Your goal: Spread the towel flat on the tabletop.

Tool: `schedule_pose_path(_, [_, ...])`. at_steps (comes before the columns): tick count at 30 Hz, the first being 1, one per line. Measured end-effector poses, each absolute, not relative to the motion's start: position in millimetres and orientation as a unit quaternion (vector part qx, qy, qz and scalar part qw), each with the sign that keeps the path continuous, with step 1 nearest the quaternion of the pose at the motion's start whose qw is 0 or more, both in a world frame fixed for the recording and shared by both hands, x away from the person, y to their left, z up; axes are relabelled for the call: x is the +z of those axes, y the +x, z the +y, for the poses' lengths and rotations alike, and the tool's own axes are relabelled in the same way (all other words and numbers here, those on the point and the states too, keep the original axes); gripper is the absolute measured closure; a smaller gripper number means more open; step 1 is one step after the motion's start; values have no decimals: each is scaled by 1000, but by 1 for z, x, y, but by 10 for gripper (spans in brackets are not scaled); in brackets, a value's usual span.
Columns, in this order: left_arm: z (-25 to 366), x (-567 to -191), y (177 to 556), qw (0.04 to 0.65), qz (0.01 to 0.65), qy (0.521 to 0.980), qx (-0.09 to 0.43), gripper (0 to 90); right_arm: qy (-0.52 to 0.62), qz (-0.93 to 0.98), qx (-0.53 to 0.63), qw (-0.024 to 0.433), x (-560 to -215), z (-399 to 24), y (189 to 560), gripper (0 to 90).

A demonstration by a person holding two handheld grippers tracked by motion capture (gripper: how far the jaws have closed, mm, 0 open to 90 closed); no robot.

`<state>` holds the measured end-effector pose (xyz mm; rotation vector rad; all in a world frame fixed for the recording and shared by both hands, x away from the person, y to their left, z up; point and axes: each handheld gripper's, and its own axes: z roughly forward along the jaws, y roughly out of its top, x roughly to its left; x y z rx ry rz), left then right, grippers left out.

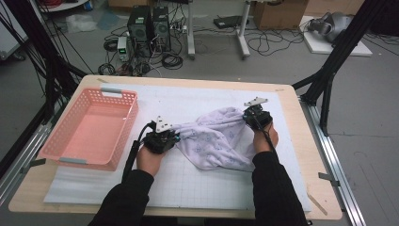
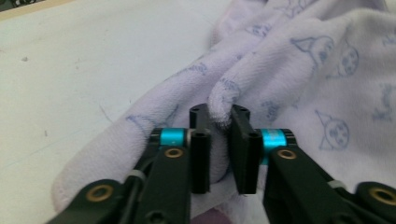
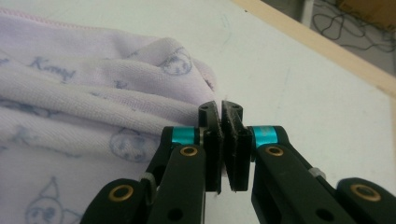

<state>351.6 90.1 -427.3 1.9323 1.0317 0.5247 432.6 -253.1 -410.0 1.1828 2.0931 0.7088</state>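
Lilac printed towel (image 1: 217, 139) bunched mid-tabletop (image 1: 291, 160), left hand-held gripper (image 1: 177, 137) at its nine o'clock, jaws slightly parted around a fold, right hand-held gripper (image 1: 245, 117) at two o'clock pinched tight on its edge, pink basket (image 1: 123, 123) far left.

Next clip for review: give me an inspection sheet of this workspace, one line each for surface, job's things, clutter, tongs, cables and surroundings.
Surface: wooden table covered by a white gridded mat.
Job's things: pale lilac printed towel, bunched, stretched between both tongs.
Clutter: pink slotted basket at the mat's left; nothing seen inside it.
Tongs: left tongs have a fold of towel between the jaws, pads on the cloth; right tongs are nearly shut, pinching a thin towel edge.
Cables: black cable trails from the left tongs along the forearm; loose cables lie on the floor.
Surroundings: two computer towers, cardboard box, black frame struts.
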Motion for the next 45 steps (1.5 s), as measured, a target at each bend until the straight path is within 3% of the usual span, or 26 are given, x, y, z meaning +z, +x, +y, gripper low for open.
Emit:
schedule_pose_path(2, [93,-426,351,429,426,769,207,587,456,786,280,310,-409,-255,431,813])
schedule_pose_path(3, [95,-424,350,432,434,765,201,525,460,781,287,310,-407,-256,429,746])
schedule_pose_path(6, [101,-417,340,448,433,755,204,482,470,762,321,309,-401,-263,421,670])
schedule_pose_path(13, [93,-413,318,459,394,776,181,468,445,759,368,300,-392,-275,385,593])
schedule_pose_path(23, [43,-432,309,449,346,814,130,424,440,761,376,293,-400,-290,338,502])
schedule_pose_path(30, [11,-445,304,429,312,840,118,416,463,738,400,283,-404,-305,326,475])
schedule_pose_path(33, [4,-450,301,419,291,850,132,457,465,736,403,283,-404,-306,326,473])
schedule_pose_path(35, [5,-450,300,416,281,854,139,534,466,736,403,282,-404,-305,326,474])
schedule_pose_path(36, [5,-449,299,416,273,857,136,594,466,735,403,283,-404,-305,326,473])
schedule_pose_path(37, [6,-448,298,412,269,860,137,740,465,737,402,281,-404,-305,326,473])
schedule_pose_path(38, [8,-447,298,409,267,862,139,825,465,737,402,281,-405,-305,326,474])
schedule_pose_path(45, [37,-443,296,411,283,858,122,855,467,736,403,279,-406,-306,324,476])
